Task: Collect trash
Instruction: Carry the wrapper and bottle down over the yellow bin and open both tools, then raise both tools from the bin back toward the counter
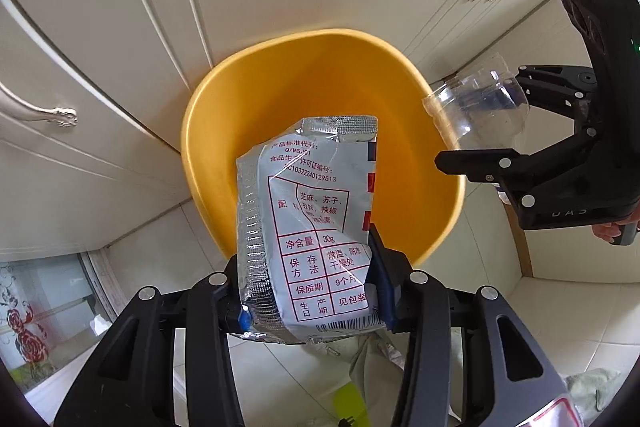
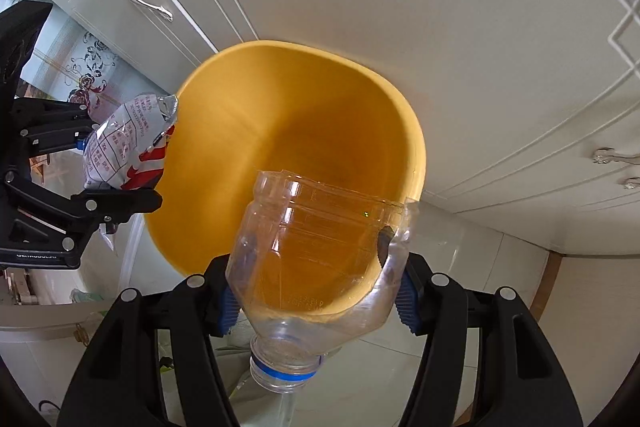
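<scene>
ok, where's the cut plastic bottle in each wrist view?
Left wrist view: cut plastic bottle at right, held in the right hand-held gripper, beside the bin's right rim.
Right wrist view: bottom centre, clamped between the near fingers, neck toward the camera.
Shared landmark: yellow bin against the white cabinet doors.

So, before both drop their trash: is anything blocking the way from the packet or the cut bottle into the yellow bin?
Nothing visible does. The silver foil snack packet and the clear cut-off plastic bottle hang over the open yellow plastic bin, whose visible inside looks bare.
</scene>
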`<state>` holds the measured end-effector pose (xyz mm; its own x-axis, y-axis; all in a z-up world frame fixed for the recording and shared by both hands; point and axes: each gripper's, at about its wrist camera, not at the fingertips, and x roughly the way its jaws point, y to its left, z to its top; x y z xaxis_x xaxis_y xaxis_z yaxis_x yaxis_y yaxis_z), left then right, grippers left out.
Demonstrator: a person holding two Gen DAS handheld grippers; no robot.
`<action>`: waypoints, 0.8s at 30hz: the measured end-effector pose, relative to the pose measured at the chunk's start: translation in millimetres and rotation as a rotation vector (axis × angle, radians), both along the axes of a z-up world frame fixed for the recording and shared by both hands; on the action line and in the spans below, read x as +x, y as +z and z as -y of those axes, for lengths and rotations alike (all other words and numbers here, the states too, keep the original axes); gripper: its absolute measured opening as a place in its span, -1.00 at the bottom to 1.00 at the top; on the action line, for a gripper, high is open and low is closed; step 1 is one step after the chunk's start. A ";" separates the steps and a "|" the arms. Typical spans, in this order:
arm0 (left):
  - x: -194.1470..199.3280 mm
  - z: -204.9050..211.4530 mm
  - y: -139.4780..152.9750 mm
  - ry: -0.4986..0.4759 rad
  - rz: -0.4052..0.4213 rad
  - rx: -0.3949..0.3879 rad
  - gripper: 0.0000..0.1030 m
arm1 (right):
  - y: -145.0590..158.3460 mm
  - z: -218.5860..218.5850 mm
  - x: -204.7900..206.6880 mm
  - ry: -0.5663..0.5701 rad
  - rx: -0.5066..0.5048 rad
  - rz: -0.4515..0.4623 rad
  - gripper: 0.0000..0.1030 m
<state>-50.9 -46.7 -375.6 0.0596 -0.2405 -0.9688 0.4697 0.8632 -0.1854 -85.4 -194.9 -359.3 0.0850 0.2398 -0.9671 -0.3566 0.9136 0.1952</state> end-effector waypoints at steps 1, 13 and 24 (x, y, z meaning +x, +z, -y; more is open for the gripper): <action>1.5 0.4 -2.3 -0.005 -0.003 0.000 -0.12 | -2.3 0.1 2.9 -0.003 0.008 -0.003 0.23; 2.6 15.4 -3.8 -0.043 -0.006 0.005 -0.12 | -21.7 -12.5 22.7 0.061 0.006 0.000 0.23; -0.5 12.5 8.7 -0.026 0.001 0.008 0.32 | -13.8 -11.9 23.9 0.049 -0.003 0.035 0.49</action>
